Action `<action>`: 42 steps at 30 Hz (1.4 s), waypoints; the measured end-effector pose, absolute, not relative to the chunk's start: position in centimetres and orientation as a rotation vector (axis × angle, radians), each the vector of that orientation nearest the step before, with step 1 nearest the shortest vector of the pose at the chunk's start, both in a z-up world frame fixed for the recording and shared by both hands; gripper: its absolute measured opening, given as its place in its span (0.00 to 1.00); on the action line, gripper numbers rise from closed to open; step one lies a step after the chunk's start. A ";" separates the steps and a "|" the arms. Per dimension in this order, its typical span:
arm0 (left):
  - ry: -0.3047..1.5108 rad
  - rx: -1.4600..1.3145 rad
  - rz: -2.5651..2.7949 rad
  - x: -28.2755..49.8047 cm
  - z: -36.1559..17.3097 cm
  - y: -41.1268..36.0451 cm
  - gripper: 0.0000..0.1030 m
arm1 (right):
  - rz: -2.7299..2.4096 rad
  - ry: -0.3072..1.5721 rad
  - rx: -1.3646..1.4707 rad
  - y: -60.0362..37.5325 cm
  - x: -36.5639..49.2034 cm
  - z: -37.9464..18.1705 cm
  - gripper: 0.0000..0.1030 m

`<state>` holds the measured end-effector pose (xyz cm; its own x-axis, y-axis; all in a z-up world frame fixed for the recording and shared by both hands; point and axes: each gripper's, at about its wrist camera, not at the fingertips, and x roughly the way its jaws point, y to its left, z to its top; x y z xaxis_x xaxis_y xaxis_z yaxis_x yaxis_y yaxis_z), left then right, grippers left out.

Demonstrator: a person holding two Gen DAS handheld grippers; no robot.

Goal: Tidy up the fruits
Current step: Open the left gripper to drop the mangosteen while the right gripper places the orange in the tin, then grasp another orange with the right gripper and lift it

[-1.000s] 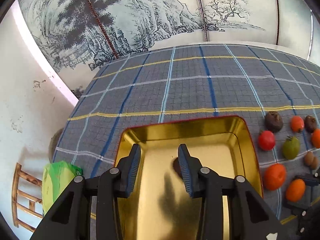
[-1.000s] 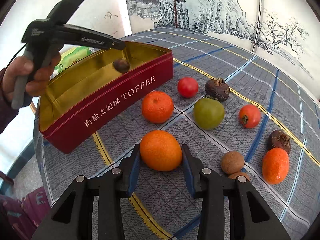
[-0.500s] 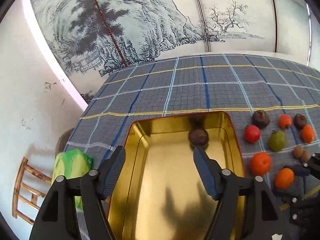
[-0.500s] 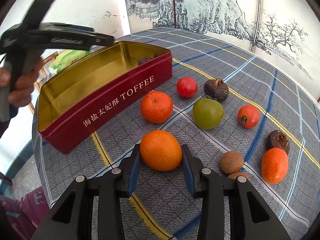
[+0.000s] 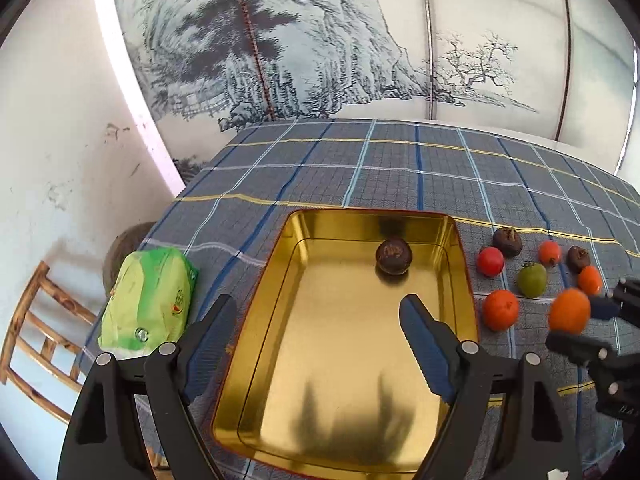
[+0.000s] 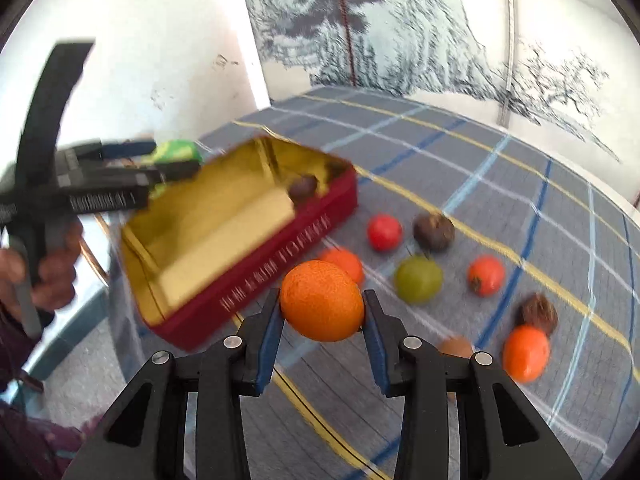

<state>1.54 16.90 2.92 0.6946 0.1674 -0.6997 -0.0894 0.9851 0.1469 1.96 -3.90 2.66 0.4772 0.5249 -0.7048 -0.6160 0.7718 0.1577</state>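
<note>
A red toffee tin [image 5: 464, 264] [image 6: 256, 264] with a gold inside lies on the plaid table. One dark brown fruit [image 5: 393, 256] [image 6: 302, 189] sits near its far end. My left gripper [image 5: 316, 340] is open and empty above the tin's near half. My right gripper [image 6: 322, 312] is shut on an orange [image 6: 322, 300] [image 5: 569, 311], held above the cloth just right of the tin. Several fruits lie on the cloth: a red one [image 6: 384, 232], a green one [image 6: 418, 279], dark brown ones [image 6: 434, 232], orange ones [image 6: 525, 352].
A green packet [image 5: 150, 296] lies at the table's left edge. A wooden chair [image 5: 36, 344] stands below it on the left. A painted screen [image 5: 360, 40] stands behind the table. The far cloth [image 5: 400, 168] holds no objects.
My left gripper opened wider and drew back up from the tin, leaving the brown fruit inside. My right gripper lifted the orange off the cloth and moved it up toward the tin.
</note>
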 end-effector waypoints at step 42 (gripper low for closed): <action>0.796 0.015 0.201 -4.0 1.4 22.6 0.83 | 0.742 0.819 -0.117 -1.5 7.4 4.4 0.44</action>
